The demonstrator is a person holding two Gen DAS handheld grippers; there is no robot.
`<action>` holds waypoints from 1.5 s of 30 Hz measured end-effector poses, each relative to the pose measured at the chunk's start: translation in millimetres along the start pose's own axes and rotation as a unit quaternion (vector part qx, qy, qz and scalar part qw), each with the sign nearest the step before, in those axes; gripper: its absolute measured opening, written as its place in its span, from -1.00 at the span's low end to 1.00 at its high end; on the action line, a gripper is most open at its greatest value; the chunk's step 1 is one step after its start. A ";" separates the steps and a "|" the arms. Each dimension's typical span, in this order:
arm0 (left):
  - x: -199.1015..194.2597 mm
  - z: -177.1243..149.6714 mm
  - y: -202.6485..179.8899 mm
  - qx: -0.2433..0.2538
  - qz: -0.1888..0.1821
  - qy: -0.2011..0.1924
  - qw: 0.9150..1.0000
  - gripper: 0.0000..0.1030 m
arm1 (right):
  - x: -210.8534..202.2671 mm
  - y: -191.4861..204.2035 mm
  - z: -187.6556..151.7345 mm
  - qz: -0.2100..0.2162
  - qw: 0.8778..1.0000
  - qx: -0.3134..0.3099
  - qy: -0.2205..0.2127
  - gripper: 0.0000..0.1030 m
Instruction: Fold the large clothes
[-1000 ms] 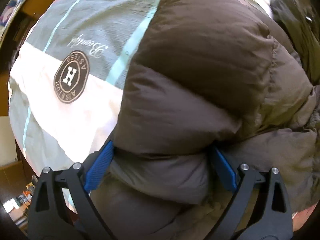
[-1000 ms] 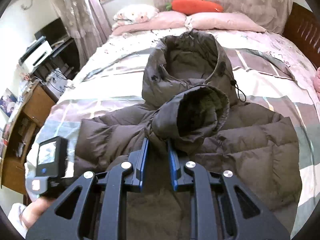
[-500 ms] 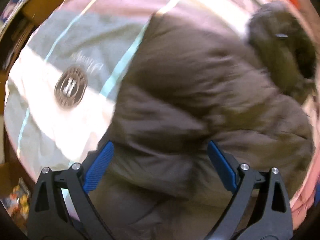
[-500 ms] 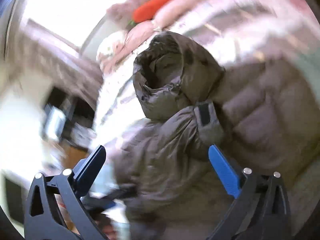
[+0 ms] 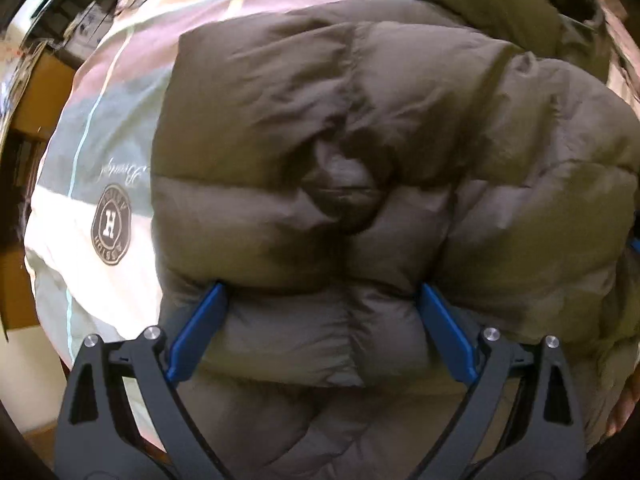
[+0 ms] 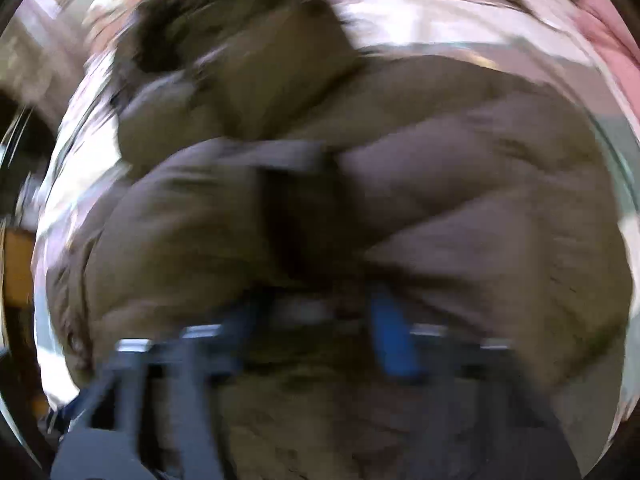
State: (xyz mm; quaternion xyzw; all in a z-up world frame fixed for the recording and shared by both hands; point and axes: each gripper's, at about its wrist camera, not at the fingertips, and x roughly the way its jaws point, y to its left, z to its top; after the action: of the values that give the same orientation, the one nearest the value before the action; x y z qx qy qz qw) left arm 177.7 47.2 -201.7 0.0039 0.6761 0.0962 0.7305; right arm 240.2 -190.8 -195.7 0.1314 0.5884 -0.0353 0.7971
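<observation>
On the bed, over a quilt (image 5: pixel 100 128) blocked in grey, cream and pink with a round "H" badge (image 5: pixel 111 224), lies a brown padded jacket (image 5: pixel 360 128). It lies flat, its long axis running from the near edge of the bed away toward the far side, with the hood (image 5: pixel 520 4) at the far end, seen at the top right of the left wrist view. The quilted bands run crosswise to that axis. A sleeve or side panel is folded in over the body, making a deep crease near the middle.

The left gripper (image 5: pixel 320 320) points straight down at the near part of the jacket, its jaws spread wide with a puffed band of the padding bulging between the blue fingers (image 5: pixel 198 330); whether they press on the fabric I cannot tell.

The right wrist view is heavily blurred. The right gripper (image 6: pixel 320 320) is low over the jacket, its jaws closing, with brown fabric between the blue fingers (image 6: pixel 390 332); the blur hides whether they pinch it.

At the bottom right edge of the left view, part of a hand (image 5: pixel 624 412) shows.
</observation>
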 end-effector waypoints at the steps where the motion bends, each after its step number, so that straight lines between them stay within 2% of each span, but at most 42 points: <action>1: 2.1 2.8 4.6 -0.011 0.011 0.000 1.000 0.89 | -2.5 12.7 1.7 0.006 1.000 -0.023 -0.009 -0.33; 3: 5.3 7.1 15.9 -0.040 0.032 0.001 0.999 0.89 | -10.6 31.5 5.0 0.051 0.997 -0.055 -0.026 -0.47; 5: 9.5 11.5 29.4 -0.071 0.046 0.004 0.996 0.88 | -18.9 40.9 7.1 0.087 0.993 -0.070 -0.044 -0.50; 7: 13.5 14.0 38.6 -0.091 0.036 0.014 0.995 0.89 | -22.1 35.8 10.8 0.092 0.992 -0.058 -0.057 -0.50; 9: 12.0 11.6 43.9 -0.100 0.023 0.020 0.994 0.89 | -10.1 15.4 13.4 0.077 0.996 -0.031 -0.041 -0.49; 11: 8.5 11.5 42.2 -0.096 0.019 0.018 0.995 0.89 | 0.1 -5.3 6.1 0.065 0.998 -0.004 -0.008 -0.16; 12: 5.4 11.6 40.0 -0.089 0.021 0.016 0.996 0.89 | 1.4 -19.6 2.7 0.066 0.998 0.019 -0.001 0.17; 13: 1.7 11.2 38.4 -0.086 0.022 0.012 0.996 0.89 | -2.0 -30.7 -3.9 0.069 0.997 0.037 -0.005 0.34; 16: -10.5 12.6 39.7 -0.097 0.014 -0.004 0.995 0.88 | -20.6 -63.1 -20.0 0.073 0.993 0.090 -0.035 0.57; 19: -20.4 7.9 41.6 -0.108 -0.002 -0.016 0.994 0.88 | -20.8 -75.4 -22.5 0.142 0.982 0.120 -0.038 0.70; 21: -28.4 6.6 39.9 -0.116 -0.014 -0.019 0.993 0.88 | -12.4 -62.0 -16.1 0.171 0.978 0.122 -0.021 0.73; 23: -31.4 5.5 39.0 -0.120 -0.015 -0.021 0.992 0.88 | -2.8 -38.9 -8.2 0.174 0.979 0.103 -0.012 0.78; 25: -26.7 7.8 39.2 -0.120 -0.007 -0.019 0.993 0.88 | 0.7 -18.6 -13.9 0.167 0.983 0.076 -0.003 0.74; 26: -20.4 9.5 38.9 -0.118 -0.003 -0.012 0.993 0.88 | -0.1 -8.7 -19.6 0.175 0.983 0.061 -0.003 0.52; 27: -12.9 10.2 39.5 -0.117 -0.002 0.000 0.993 0.88 | -3.8 -0.2 -24.0 0.184 0.982 0.037 -0.007 -0.46; 28: -5.5 11.1 43.9 -0.118 -0.004 0.012 0.993 0.88 | -14.9 4.6 -28.6 0.180 0.983 0.022 -0.014 -0.73; 29: 1.0 10.2 45.0 -0.124 -0.013 0.029 0.992 0.88 | -26.8 8.5 -32.2 0.173 0.984 0.006 -0.036 -0.75; 31: 3.3 9.3 45.5 -0.131 -0.025 0.038 0.990 0.88 | -55.5 2.5 -43.4 0.151 0.985 -0.012 -0.086 -0.80; 32: 1.8 9.5 45.2 -0.131 -0.028 0.036 0.990 0.88 | -62.5 -5.2 -46.2 0.144 0.985 -0.004 -0.097 -0.80; 34: -4.6 10.5 41.9 -0.125 -0.041 0.026 0.991 0.89 | -80.0 -41.9 -61.9 0.140 0.982 0.049 -0.115 -0.80; 38: -9.8 10.4 30.6 -0.110 -0.023 0.020 0.993 0.90 | -76.9 -102.2 -115.2 0.122 0.977 0.138 -0.108 -0.80; 39: -8.7 10.0 28.6 -0.109 -0.032 0.025 0.993 0.90 | -70.5 -119.8 -131.4 0.124 0.975 0.157 -0.101 -0.80; 41: -6.9 8.9 26.7 -0.108 -0.045 0.035 0.992 0.90 | -46.2 -126.5 -142.7 0.134 0.976 0.152 -0.074 -0.78; 42: -7.7 8.0 24.6 -0.104 -0.040 0.033 0.993 0.90 | -40.7 -128.5 -150.1 0.142 0.977 0.149 -0.064 -0.76; 44: -10.2 7.4 21.6 -0.093 -0.030 0.027 0.995 0.90 | -41.3 -135.4 -154.7 0.147 0.974 0.163 -0.066 -0.45; 45: -11.6 7.1 20.9 -0.091 -0.028 0.024 0.995 0.90 | -49.1 -142.0 -155.3 0.131 0.973 0.177 -0.076 0.03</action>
State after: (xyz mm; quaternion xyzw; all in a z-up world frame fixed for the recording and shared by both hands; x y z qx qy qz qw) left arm 181.1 66.8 -186.8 -0.0840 0.6817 0.1368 0.7138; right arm 51.0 -293.4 -215.5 0.3434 0.4885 -0.0434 0.8010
